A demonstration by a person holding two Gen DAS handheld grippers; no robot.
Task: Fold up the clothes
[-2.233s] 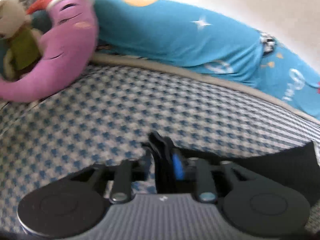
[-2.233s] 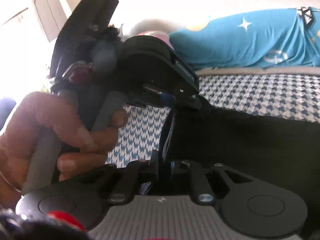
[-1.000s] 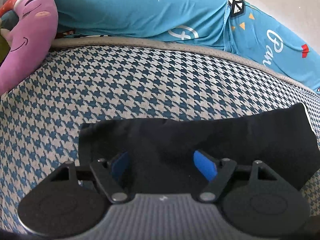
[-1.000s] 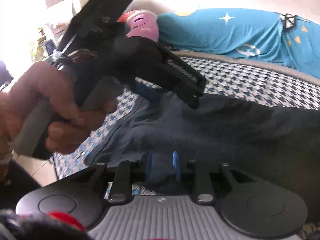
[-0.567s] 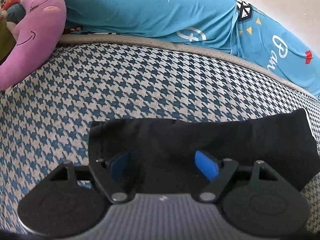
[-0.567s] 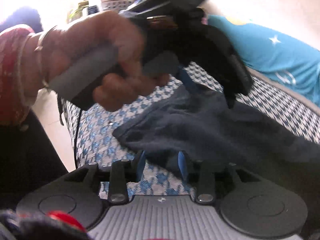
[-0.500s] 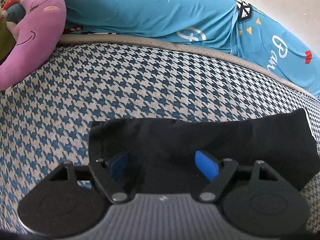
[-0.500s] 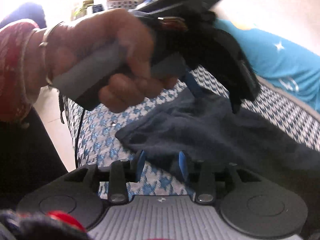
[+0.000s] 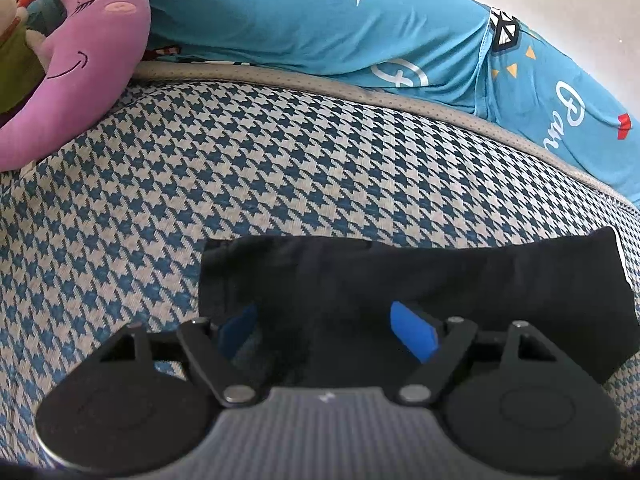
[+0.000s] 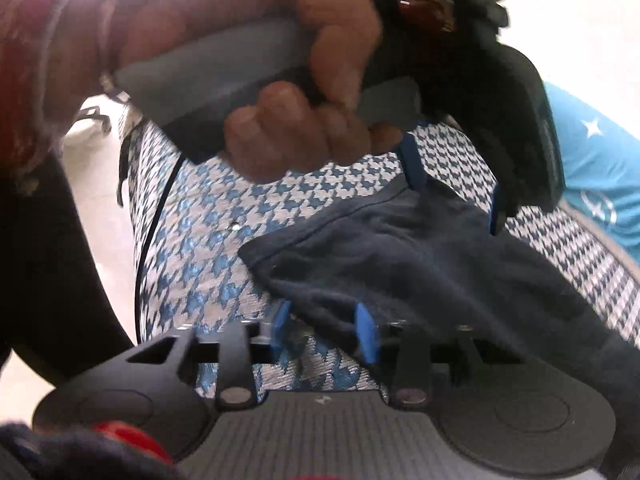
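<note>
— Any writing to read?

— Only on the blue bedding (image 9: pixel 400 32) along the back, in the left wrist view: white cursive letters, perhaps "Pau" (they run sideways, cut off by the frame edge).

— And in the right wrist view?

— Nothing legible there — too blurred.

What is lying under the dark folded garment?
The dark garment lies on the blue-and-white houndstooth cover, which shows all around it. The part of the cover directly beneath it is hidden, so anything there cannot be seen.
</note>
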